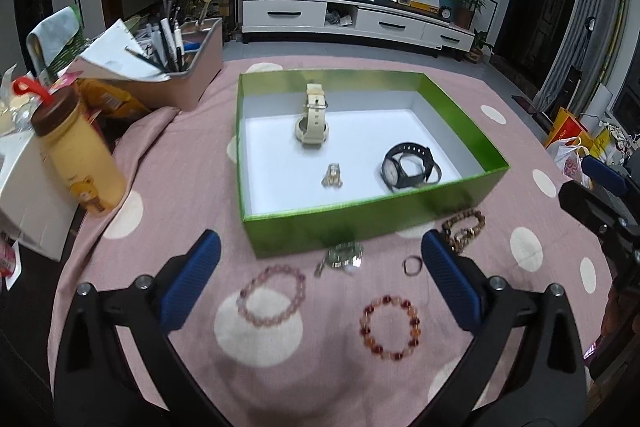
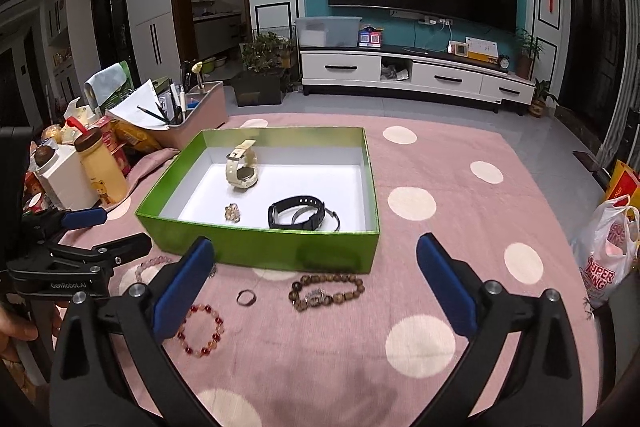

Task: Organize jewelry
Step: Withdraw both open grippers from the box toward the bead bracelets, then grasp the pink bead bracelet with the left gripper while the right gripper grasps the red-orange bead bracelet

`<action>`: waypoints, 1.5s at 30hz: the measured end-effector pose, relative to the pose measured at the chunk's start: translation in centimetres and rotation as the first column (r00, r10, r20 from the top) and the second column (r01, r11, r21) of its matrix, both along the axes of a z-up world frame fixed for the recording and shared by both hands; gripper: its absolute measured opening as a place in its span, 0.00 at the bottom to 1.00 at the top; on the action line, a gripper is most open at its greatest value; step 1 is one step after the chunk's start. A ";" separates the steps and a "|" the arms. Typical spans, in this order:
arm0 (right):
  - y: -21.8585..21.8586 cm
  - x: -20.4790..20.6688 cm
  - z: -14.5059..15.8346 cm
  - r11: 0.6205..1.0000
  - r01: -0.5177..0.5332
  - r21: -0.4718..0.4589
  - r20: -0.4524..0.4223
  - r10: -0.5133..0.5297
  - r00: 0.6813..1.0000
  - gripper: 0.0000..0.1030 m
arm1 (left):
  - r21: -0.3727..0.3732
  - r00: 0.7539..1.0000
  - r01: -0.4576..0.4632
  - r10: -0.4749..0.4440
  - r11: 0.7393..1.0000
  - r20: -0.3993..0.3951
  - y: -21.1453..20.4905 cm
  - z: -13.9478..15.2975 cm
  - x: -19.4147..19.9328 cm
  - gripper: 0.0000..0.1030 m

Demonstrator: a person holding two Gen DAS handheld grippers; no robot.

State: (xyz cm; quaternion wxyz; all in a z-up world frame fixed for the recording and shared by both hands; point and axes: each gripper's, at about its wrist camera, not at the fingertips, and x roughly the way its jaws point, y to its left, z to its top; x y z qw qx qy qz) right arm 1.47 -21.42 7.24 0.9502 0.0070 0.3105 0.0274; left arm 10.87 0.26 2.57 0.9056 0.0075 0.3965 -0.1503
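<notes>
A green box [image 1: 344,223] [image 2: 272,247] with a white floor holds a cream watch [image 1: 314,121] [image 2: 242,167], a black watch [image 1: 410,167] [image 2: 298,213] and a small gold piece [image 1: 333,175] [image 2: 233,213]. In front of it on the pink cloth lie a pink bead bracelet [image 1: 272,297], a red bead bracelet [image 1: 390,327] [image 2: 202,331], a silver watch [image 1: 344,257], a ring [image 1: 413,264] [image 2: 245,297] and a brown bead bracelet [image 1: 464,227] [image 2: 326,291]. My left gripper [image 1: 320,283] is open and empty above the bracelets. My right gripper [image 2: 314,287] is open and empty above the brown bracelet.
A yellow bottle [image 1: 78,155] [image 2: 102,167], a white box [image 1: 24,195], snack packs and a pink organiser with pens [image 1: 188,67] [image 2: 200,111] crowd the table's left side. A plastic bag [image 2: 608,251] hangs at the right edge.
</notes>
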 end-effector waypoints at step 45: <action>3.7 -4.1 -8.4 0.988 -0.100 0.121 -0.185 0.121 0.975 0.98 | -0.065 0.986 -0.128 0.120 0.990 -0.112 7.7 -5.5 -6.2 0.98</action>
